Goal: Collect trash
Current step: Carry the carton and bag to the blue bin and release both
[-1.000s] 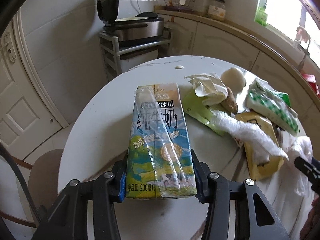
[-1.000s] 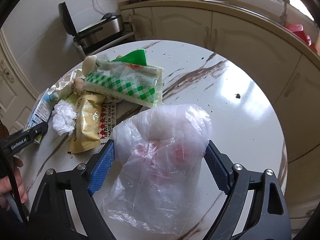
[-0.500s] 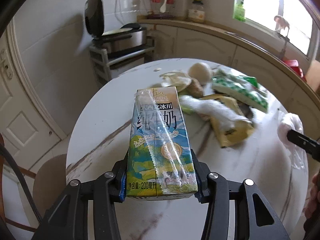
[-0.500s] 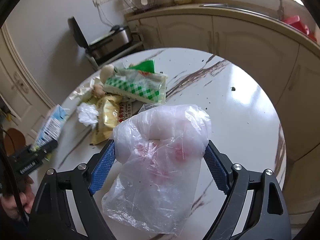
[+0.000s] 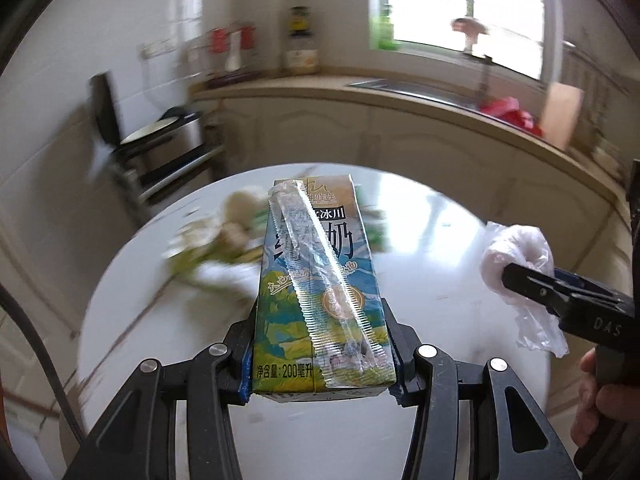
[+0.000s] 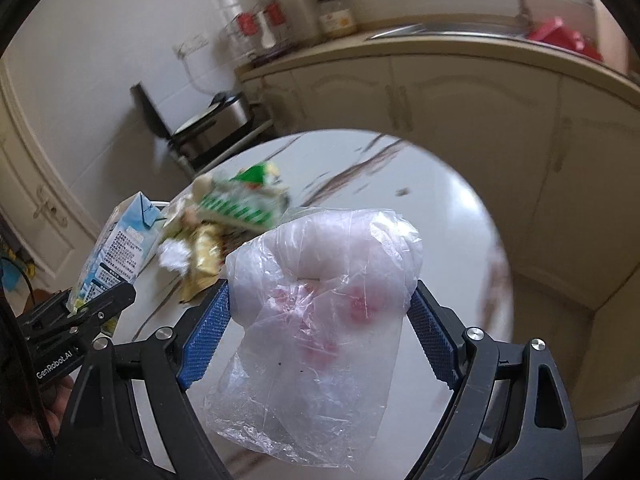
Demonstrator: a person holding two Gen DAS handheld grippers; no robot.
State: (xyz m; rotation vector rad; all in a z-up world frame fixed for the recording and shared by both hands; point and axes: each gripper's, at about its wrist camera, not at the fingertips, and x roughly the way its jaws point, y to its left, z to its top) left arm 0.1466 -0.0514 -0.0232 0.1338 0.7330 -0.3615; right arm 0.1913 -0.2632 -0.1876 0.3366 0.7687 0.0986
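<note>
Trash is in both grippers: the left gripper [image 5: 320,364] is clamped on a milk carton [image 5: 320,288], and the right gripper [image 6: 320,328] pinches a crumpled clear plastic bag [image 6: 320,300] between its blue pads. Compared with a second ago, both loads have risen off the round marble table [image 5: 424,216] and swung away, so the remaining wrappers [image 6: 240,204] now lie farther ahead and to the left. That suggests a carry-off to a bin, none visible.

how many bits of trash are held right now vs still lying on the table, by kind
held milk carton: 1
held plastic bag: 1
green checked packet on table: 1
yellow wrapper on table: 1
other blurred scraps: cannot count
total clearly seen: 4
</note>
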